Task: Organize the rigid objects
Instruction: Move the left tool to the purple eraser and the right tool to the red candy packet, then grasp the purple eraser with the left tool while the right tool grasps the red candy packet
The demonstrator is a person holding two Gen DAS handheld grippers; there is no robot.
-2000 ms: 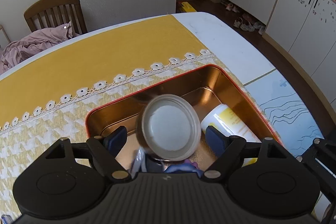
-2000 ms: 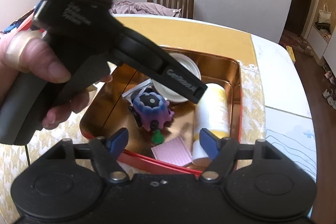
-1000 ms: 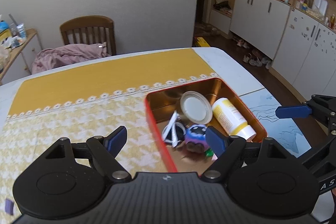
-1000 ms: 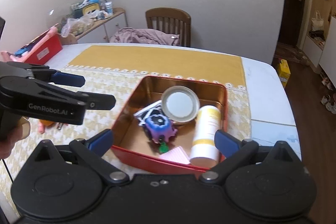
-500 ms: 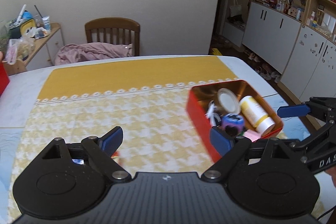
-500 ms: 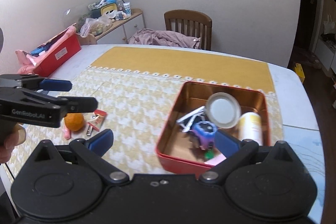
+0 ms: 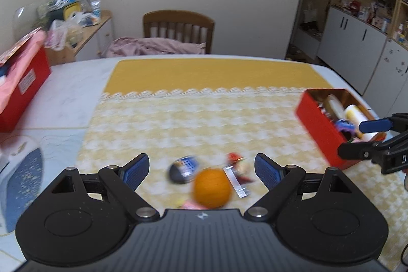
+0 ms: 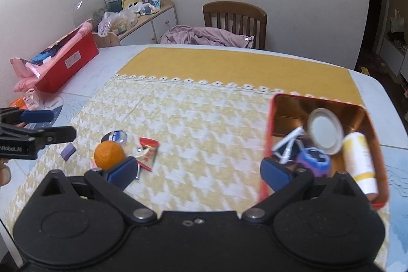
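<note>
A red tin (image 8: pixel 265 144) with a copper inside sits at the table's right; it also shows in the left wrist view (image 7: pixel 318 124). It holds a round lid (image 8: pixel 325 130), a yellow-white bottle (image 8: pixel 359 162) and a purple toy (image 8: pixel 313 161). An orange (image 7: pixel 211 189), a dark oval object (image 7: pixel 183 168) and a red packet (image 7: pixel 237 167) lie on the yellow cloth. My left gripper (image 7: pixel 201 170) is open and empty just above them. My right gripper (image 8: pixel 196 172) is open and empty, between the orange (image 8: pixel 108 154) and the tin.
A small purple block (image 8: pixel 68 152) lies left of the orange. A red box (image 8: pixel 66 65) with pink cloth stands at the table's far left. A wooden chair (image 8: pixel 236 19) with a pink garment stands behind the table. White cabinets (image 7: pixel 357 47) line the right.
Both grippers have swung left and pulled back from the tin. The loose items on the cloth have come into view under my left gripper. Both stay open.
</note>
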